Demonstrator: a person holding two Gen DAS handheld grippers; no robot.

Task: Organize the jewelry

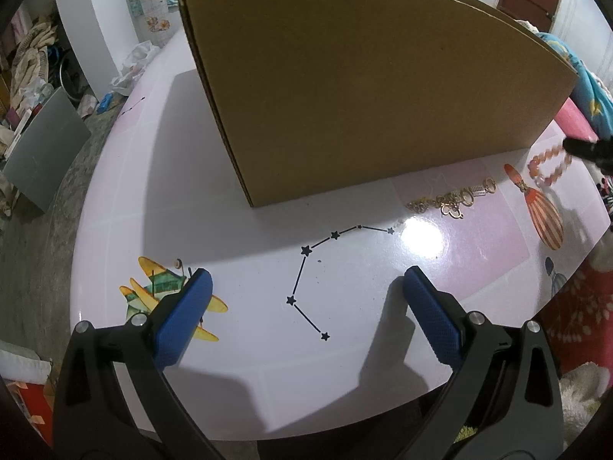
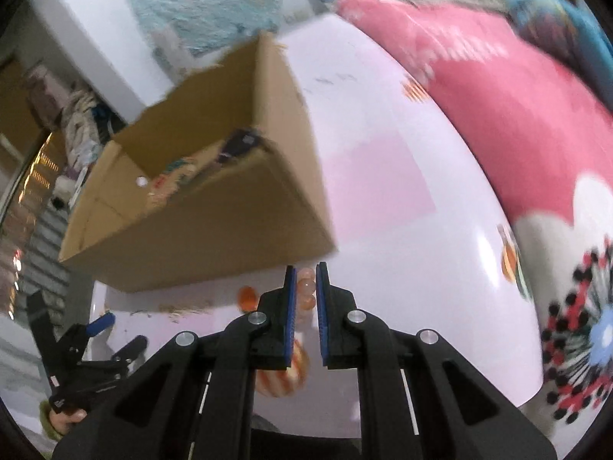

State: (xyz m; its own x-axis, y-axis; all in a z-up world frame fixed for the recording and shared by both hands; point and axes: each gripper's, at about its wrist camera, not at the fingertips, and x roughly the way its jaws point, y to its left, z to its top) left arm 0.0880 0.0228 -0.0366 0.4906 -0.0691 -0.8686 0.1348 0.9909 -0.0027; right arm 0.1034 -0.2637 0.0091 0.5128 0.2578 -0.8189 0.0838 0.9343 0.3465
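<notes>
A cardboard box (image 1: pixel 364 88) stands on the white table (image 1: pixel 230 364); the right wrist view shows it open-topped (image 2: pixel 214 211) with small items inside. An orange bead bracelet (image 1: pixel 549 165) lies right of the box, with a gold chain (image 1: pixel 452 199) in front of it. My left gripper (image 1: pixel 306 287) is open and empty above the star print, near the table's front. My right gripper (image 2: pixel 305 283) is nearly shut on the bead bracelet (image 2: pixel 306 291), whose beads show between its fingertips; its black tip (image 1: pixel 590 149) touches the bracelet in the left wrist view.
Printed decals mark the table: a plane (image 1: pixel 168 295), a star line (image 1: pixel 306 287), a striped balloon (image 1: pixel 544 218). A pink cushion (image 2: pixel 498 96) lies at the table's right edge. Clutter (image 1: pixel 34 76) lies on the floor at left.
</notes>
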